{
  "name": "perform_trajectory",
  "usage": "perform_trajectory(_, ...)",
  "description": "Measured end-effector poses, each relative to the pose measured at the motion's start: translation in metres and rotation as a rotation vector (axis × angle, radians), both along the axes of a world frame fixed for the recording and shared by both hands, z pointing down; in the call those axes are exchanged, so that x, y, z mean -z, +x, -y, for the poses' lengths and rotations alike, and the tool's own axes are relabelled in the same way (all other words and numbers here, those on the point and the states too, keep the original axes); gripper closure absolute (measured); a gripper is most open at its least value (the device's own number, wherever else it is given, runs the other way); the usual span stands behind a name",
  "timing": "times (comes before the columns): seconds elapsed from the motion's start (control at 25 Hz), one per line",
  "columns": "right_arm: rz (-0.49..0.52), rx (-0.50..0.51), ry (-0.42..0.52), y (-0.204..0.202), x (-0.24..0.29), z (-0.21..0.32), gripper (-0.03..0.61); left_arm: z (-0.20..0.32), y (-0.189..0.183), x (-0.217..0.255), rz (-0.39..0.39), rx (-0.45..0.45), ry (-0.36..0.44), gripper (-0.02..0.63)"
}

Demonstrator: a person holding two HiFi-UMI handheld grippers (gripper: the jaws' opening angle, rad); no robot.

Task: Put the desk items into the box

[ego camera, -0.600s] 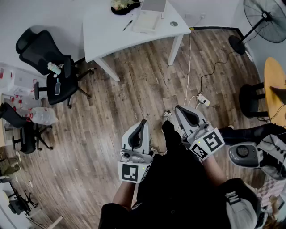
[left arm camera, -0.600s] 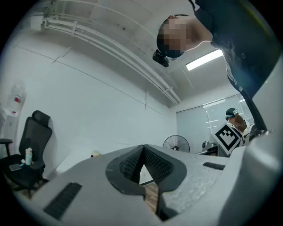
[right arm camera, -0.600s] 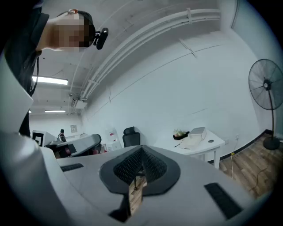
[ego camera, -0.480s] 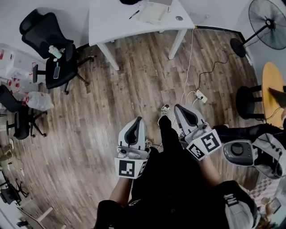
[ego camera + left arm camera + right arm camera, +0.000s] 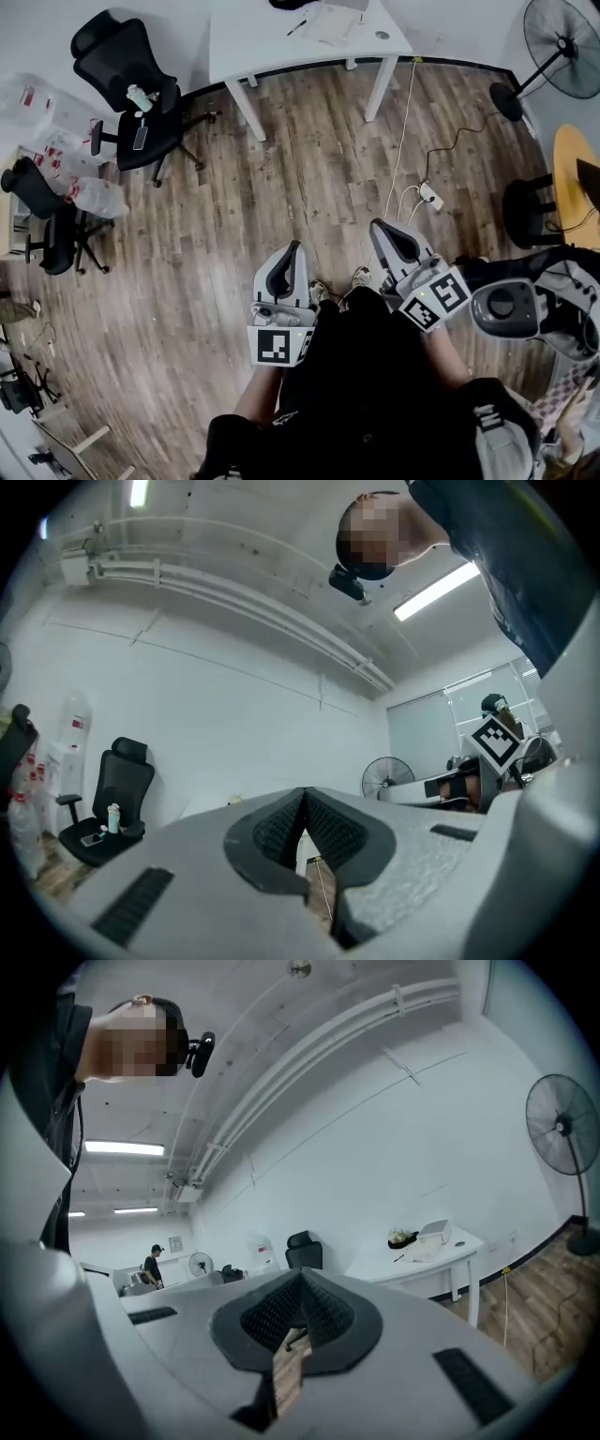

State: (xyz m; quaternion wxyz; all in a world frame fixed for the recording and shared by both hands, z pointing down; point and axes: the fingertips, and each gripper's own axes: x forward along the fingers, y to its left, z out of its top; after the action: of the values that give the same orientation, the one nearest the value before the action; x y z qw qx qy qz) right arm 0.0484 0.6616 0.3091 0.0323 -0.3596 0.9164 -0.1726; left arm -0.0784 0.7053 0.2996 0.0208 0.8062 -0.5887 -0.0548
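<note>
The white desk stands far off at the top of the head view. On it lie a pen, a pale box or paper pad and a small round item. The right gripper view shows the same desk with the white box and a dark bundle. My left gripper and right gripper are held close to the person's body above the wooden floor. Both are shut and empty, with the jaws meeting at the tips.
A black office chair with small items on its seat stands left of the desk, another chair further left. A cable and power strip lie on the floor. A floor fan and a round wooden table are at the right.
The head view has shifted: the desk and chairs have slid up and to the right in it. Both grippers stay shut and keep their place in front of the body.
</note>
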Motion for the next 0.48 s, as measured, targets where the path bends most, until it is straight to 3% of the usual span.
perform_trajectory(0.24,-0.03,0.002,0.069,0.022,0.01,-0.009,0.58,0.007,0.023,0.0,-0.044,0.027,-0.035,0.607)
perform_trajectory(0.48,-0.031,-0.02,0.111,0.08,0.02,-0.001,0.58,0.024,0.079,0.022,-0.05,0.018,0.015,0.607)
